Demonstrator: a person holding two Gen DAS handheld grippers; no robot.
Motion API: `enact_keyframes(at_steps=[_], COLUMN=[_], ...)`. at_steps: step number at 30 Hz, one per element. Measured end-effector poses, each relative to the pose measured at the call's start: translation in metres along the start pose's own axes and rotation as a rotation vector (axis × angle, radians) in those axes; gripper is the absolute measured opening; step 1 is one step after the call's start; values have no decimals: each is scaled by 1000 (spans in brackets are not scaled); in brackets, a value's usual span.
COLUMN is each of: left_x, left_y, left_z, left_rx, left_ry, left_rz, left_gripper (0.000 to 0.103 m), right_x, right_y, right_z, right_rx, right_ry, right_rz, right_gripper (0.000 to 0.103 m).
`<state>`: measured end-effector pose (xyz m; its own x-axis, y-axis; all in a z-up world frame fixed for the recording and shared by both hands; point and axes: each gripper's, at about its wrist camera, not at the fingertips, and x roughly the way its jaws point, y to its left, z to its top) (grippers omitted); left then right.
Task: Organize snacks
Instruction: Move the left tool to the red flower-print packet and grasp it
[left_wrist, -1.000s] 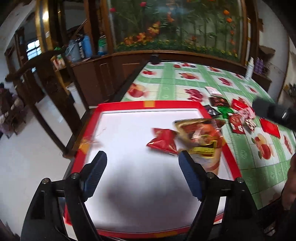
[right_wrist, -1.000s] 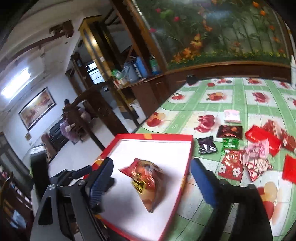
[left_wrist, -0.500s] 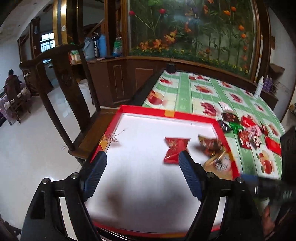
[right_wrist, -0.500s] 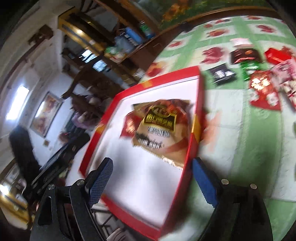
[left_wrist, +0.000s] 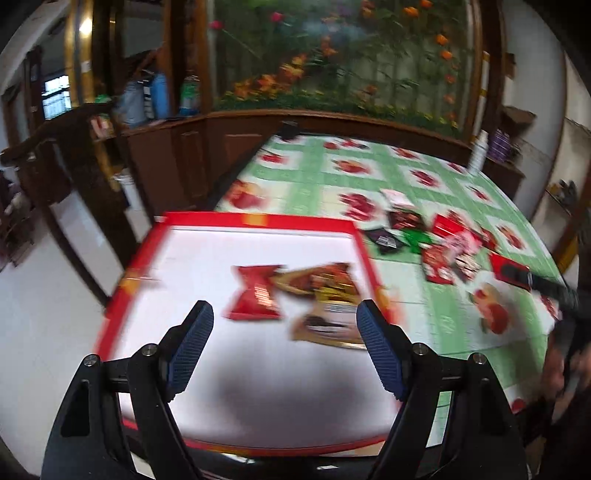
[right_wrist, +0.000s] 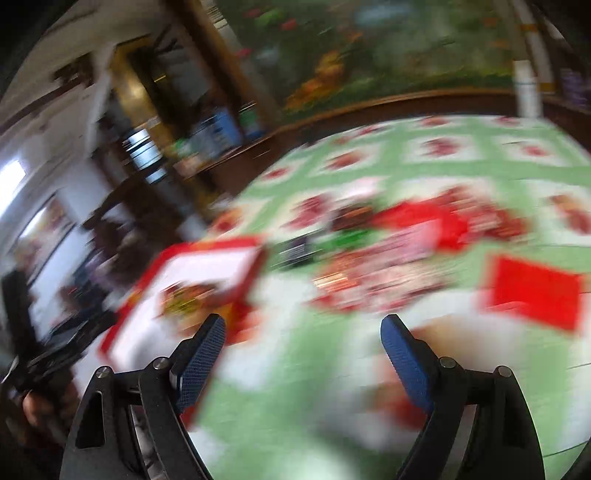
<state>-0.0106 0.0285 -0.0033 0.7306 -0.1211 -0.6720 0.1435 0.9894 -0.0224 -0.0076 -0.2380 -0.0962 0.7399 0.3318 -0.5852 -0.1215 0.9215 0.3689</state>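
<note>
Red-rimmed and white inside, the tray (left_wrist: 258, 387) fills the near part of the left wrist view, lying on the table (left_wrist: 424, 314) with its green fruit-print cloth. In it lie a red snack packet (left_wrist: 255, 295) and, touching its right side, a larger brown snack bag (left_wrist: 325, 306). The left gripper (left_wrist: 282, 347) hangs above the tray, fingers spread, nothing between them. More snack packets (left_wrist: 436, 240) lie scattered to the right, beyond the tray.

The right wrist view is badly blurred. The right gripper (right_wrist: 303, 350) is over the cloth, fingers spread and empty, the tray (right_wrist: 207, 258) to its left and a red packet (right_wrist: 532, 291) to the far right.
</note>
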Motion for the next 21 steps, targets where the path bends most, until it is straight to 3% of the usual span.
enact_keyframes(at_steps=[4,10,13,15,18,21], left_x=[15,27,44,59,85,102], left_y=[-47,-102,-117,-128,-147,-162], left_z=[-4,3,18,24,31,36], left_rx=[51,164,158,157,179,186], left_ry=[83,116,120,121,139,132], left_rz=[-94,-110,-100,-72,-27,-38], left_gripper=[80,80,80,80,80,80], right_x=[-23,-20,-14,-25,-26,-26], right_y=[-68,-144,-165,-171,-166,-156], right_z=[30,54,49,46,46,44], right_rx=[86,213,288,317,293,252], right_ry=[-50,-67,-56,-95,-117,-103], right_rz=[-142,-191,-205,-190,-162,-190], right_gripper=[89,89,89,89,89,89])
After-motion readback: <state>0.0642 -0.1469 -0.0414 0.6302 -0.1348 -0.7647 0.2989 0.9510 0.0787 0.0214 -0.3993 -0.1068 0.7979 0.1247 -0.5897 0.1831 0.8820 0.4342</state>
